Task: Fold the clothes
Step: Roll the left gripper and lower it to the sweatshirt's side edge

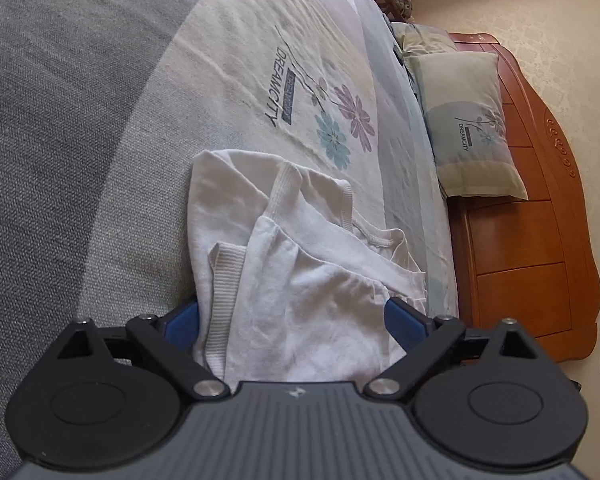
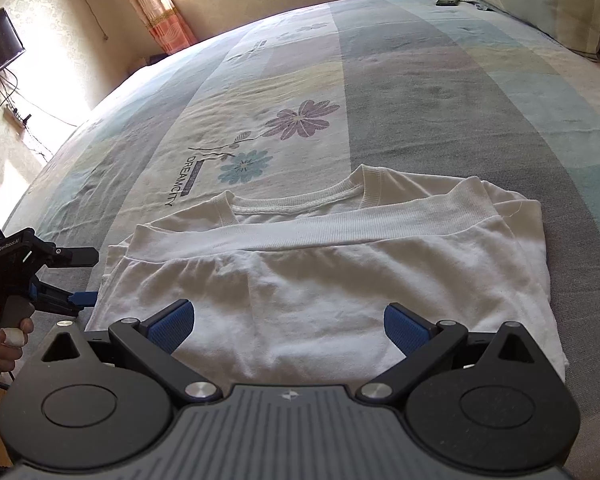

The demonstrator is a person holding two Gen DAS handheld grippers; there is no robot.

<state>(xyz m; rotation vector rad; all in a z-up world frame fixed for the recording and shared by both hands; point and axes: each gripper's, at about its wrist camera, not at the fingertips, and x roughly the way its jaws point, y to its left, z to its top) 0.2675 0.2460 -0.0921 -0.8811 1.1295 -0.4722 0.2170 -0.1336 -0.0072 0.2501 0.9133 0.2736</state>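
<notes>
Shirt: your white shirt (image 2: 320, 280) lies folded on the bed (image 2: 420, 100).
Left gripper (image 1: 292, 320): wide; cloth between pads, contact unclear.
Right gripper (image 2: 290, 324): wide, empty.

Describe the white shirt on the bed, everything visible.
The white shirt is a plain knit top with a ribbed round collar and a ribbed hem band folded up across it. It looks like soft cotton, lightly wrinkled. It lies flat and partly folded on the flowered bedsheet, near the bed's edge. The right claw hangs open over its lower part; the left claw is open at one side edge. Whether the pads touch cloth is unclear.
</notes>
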